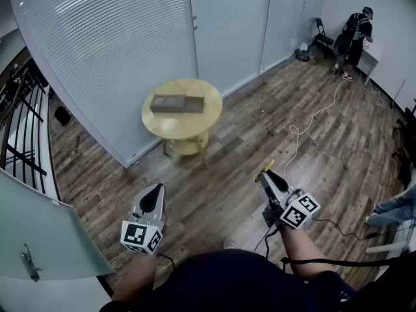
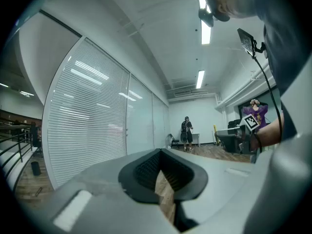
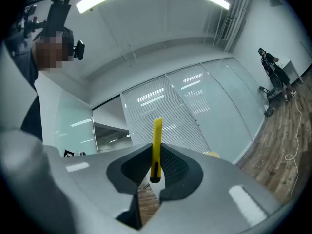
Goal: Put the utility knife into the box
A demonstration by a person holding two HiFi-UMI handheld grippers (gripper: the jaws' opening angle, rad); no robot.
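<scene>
Though narrow, right gripper (image 3: 155,164) on knife (image 3: 157,133)

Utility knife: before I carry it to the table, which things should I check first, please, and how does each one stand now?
1. Utility knife gripped in right claw: ok, the pads press on it.
2. Blade retracted: cannot tell.
3. Left claw free: ok, shut with nothing in it.
4. Box within reach: not ok, it lies on the round table, far ahead.
5. Box open, with room for the knife: cannot tell.
6. Floor toward the table: ok, the white cable lies off to the right.
</scene>
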